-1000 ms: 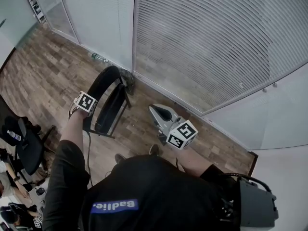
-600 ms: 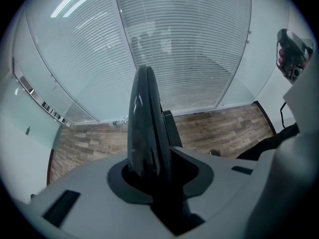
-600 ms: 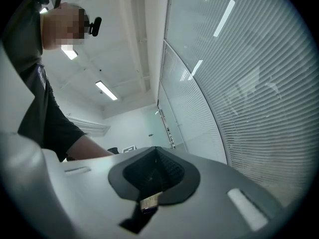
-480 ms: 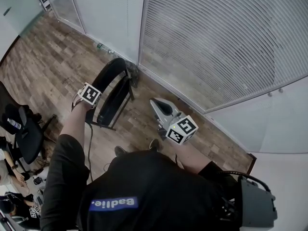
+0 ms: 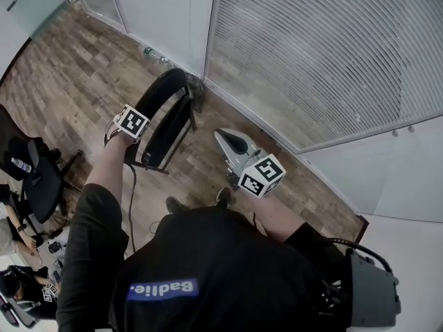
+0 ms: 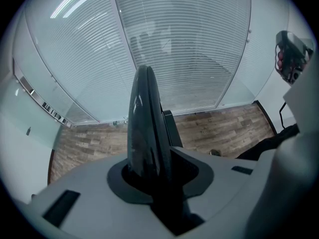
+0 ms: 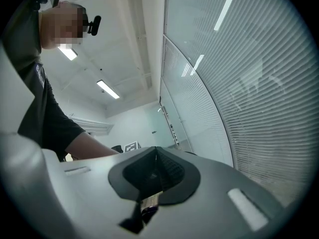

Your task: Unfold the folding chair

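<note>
Standing folded on the wood floor [image 5: 62, 95] close to the blind-covered glass wall [image 5: 311, 54], the one folding chair [image 5: 166, 126] has its curved black top rim clamped between the narrowly parted jaws of the left gripper [image 6: 149, 168]. The right gripper [image 5: 223, 138] hangs apart from the chair, on its right, with jaws pressed together on nothing. One bottle [image 5: 154, 52] lies at the wall's foot, its contents too small to tell.
</note>
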The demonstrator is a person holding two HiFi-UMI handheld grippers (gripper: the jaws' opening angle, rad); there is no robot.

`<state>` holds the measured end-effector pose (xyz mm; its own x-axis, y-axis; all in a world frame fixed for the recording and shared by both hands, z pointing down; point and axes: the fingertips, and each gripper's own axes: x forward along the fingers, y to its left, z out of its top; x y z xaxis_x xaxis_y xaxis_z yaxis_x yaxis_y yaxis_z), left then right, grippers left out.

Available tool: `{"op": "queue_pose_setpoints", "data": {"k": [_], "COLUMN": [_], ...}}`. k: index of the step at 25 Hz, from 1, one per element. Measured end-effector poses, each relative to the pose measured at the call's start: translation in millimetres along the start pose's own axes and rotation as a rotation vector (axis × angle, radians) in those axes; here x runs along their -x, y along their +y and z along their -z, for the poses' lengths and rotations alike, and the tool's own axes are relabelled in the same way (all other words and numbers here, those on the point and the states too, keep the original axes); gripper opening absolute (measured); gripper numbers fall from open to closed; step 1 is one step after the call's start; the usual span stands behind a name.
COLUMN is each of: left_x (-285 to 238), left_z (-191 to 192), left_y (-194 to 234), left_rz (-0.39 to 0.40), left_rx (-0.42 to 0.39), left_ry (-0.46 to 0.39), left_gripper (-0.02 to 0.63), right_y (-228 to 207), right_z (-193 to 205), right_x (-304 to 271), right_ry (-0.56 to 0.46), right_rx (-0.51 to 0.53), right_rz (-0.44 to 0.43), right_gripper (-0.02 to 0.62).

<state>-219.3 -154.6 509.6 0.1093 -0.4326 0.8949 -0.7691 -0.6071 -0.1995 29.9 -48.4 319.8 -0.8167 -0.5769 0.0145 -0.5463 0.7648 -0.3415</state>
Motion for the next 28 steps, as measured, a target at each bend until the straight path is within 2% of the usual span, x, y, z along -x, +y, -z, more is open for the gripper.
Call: {"op": "queue_pose_setpoints", "data": {"k": [6, 14, 18, 28], "left_x": [-2.1, -0.1, -5.2, -8.9], "left_z": [0.8, 10.4, 5.1, 6.7], "left_y": [1.3, 0.9, 8.7, 12.4], "left_rz": [0.003, 0.012, -0.009, 0.005], "left_rx": [-0.001, 0.013, 0.004, 0.018], "left_ry": [-0.007, 0.033, 0.011, 0.017], "left_gripper": [0.084, 0.087, 0.087, 0.092], "right_y": [4.6, 8.0, 3.5, -1.7], "right_z": [7.7, 19.8, 28.0, 49.5], "right_x": [-8.5, -16.6, -22.5, -42.5], "right_ry": [0.015, 0.044, 0.057, 0.101], "right_rx": [-0.008, -0.018, -0.030, -0.065], "right_rz": [-0.024, -0.045, -0.052, -0.074], "right_gripper": [0.008, 0.009, 0.011, 0.020]}}
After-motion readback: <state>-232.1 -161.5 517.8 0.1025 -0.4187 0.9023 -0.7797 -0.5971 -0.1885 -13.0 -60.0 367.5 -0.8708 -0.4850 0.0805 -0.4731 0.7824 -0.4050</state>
